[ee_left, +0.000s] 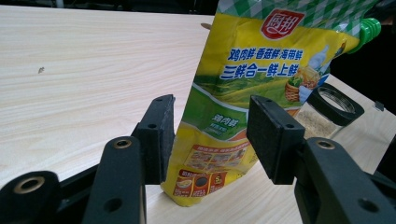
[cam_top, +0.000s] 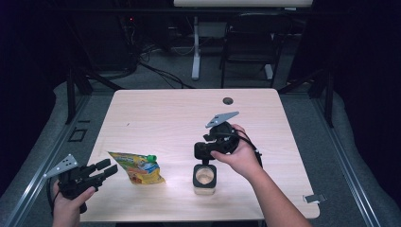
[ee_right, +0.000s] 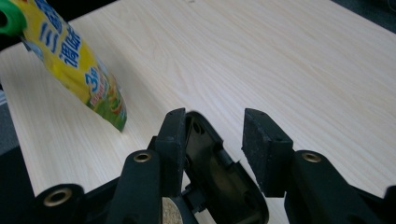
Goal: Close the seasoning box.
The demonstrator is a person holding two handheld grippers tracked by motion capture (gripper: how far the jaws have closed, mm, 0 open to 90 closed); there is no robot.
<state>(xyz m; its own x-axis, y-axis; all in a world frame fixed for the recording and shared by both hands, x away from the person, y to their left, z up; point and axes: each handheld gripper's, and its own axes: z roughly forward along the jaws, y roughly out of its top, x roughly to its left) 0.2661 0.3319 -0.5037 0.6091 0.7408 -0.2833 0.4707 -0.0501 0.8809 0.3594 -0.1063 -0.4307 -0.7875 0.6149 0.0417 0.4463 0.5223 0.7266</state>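
Observation:
A yellow seasoning pouch with a green cap lies on the front left of the wooden table. My left gripper is held just left of it, open and pointing at it. In the left gripper view the pouch shows beyond the parted jaws of the left gripper, untouched. A small jar with a black collar stands at front centre, its pale powder showing. My right gripper hovers right above the jar. The jar's black flip lid sits between the spread jaws of the right gripper, against the left one.
A round cable hole marks the table's far side. A small metal clip lies near the front right corner. Beyond the table stand a dark chair and a white desk leg.

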